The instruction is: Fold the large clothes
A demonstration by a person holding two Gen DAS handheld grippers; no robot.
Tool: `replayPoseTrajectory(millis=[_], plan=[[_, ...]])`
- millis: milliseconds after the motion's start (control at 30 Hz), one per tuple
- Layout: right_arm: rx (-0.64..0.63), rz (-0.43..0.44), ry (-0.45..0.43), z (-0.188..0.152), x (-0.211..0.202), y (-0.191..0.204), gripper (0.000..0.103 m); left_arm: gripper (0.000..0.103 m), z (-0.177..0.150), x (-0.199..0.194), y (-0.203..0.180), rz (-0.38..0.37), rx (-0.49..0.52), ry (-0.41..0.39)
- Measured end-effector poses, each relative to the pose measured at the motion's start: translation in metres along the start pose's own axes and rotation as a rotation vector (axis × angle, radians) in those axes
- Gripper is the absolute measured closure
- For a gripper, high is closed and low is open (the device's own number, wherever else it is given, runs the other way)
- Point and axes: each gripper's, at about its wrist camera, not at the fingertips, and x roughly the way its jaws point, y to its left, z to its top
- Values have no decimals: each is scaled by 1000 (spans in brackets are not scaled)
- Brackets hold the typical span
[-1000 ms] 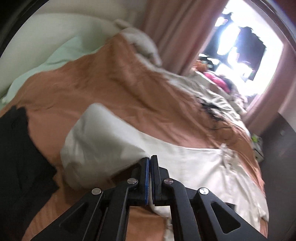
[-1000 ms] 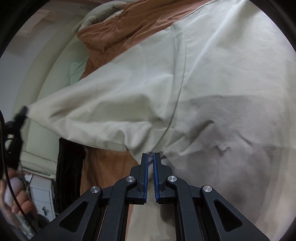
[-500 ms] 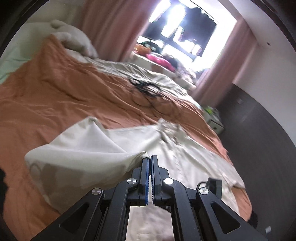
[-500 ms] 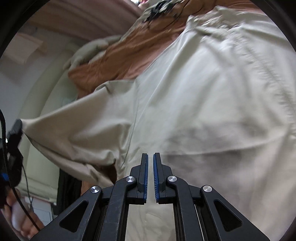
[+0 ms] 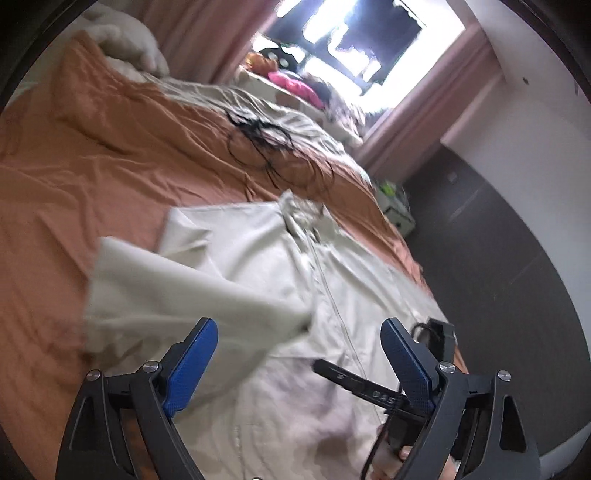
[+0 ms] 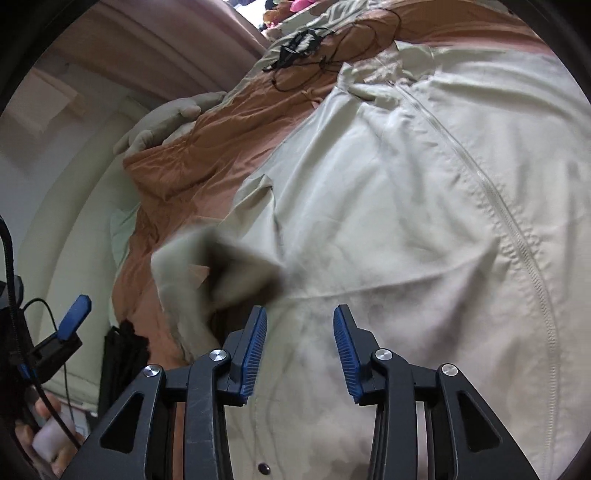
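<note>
Cream jacket (image 6: 406,206) on orange bedspread (image 5: 92,155), two hand-held grippers (image 5: 299,354) (image 6: 300,345) opening, empty.

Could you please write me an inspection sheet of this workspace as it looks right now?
Surface: bed with a wrinkled orange sheet.
Job's things: cream jacket lies zip-up on the bed; its sleeve is blurred, folded in over the body.
Clutter: black garment at the bed edge; beige bedding bunched further back.
Grippers: left tongs and right tongs are both opening; nothing is pressed between the pads.
Cables: tangled black cord on the sheet.
Surroundings: pink curtains, bright window, dark wall panel.
</note>
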Motion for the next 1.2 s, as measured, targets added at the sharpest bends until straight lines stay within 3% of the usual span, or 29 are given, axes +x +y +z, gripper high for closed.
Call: replayPoseTrajectory(millis=[200, 433, 533, 633, 733, 933, 1067, 1133, 1200], plan=[[-95, 38, -5, -3, 2, 26, 64, 12, 0, -28, 45, 185, -66, -28], [-195, 65, 60, -20, 27, 61, 64, 12, -24, -61, 91, 304, -135, -36], [-245, 75, 89, -29, 39, 78, 62, 12, -33, -71, 102, 331, -148, -36], [-312, 79, 109, -39, 52, 96, 46, 12, -40, -75, 110, 351, -164, -35], [-389, 70, 157, -51, 72, 114, 43, 13, -46, -79, 118, 359, -181, -30], [-485, -63, 235, -66, 113, 121, 42, 13, -57, -82, 131, 383, -190, -12], [-543, -101, 271, -76, 124, 122, 27, 13, -61, -84, 140, 392, -209, -4], [-589, -131, 270, -81, 126, 125, 27, 13, -61, -83, 143, 394, -224, -6], [-589, -147, 256, -80, 125, 121, 38, 13, -63, -84, 145, 393, -228, -6]])
